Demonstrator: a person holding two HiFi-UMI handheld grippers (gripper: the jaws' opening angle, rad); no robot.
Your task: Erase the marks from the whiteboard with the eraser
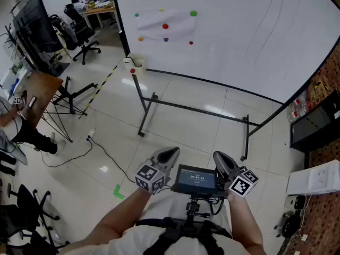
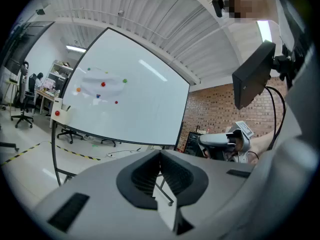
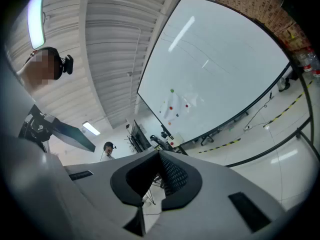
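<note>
The whiteboard (image 1: 228,41) is standing on a dark frame across the upper part of the head view, well apart from both grippers. Faint thin lines (image 1: 272,16) are running down its right half, and a cluster of coloured dots (image 1: 165,25) is sitting on its upper left part. A small pale box (image 1: 136,64) with a red spot is hanging at the board's lower left corner; what it is holding cannot be made out. The left gripper (image 1: 169,154) is showing at the bottom centre, its jaws pressed together with nothing between them. The right gripper (image 1: 222,160) is sitting near it to the right, its jaws likewise closed on nothing. A small screen (image 1: 196,179) is glowing between the two. Office chairs (image 1: 79,33) are standing in the upper left.
</note>
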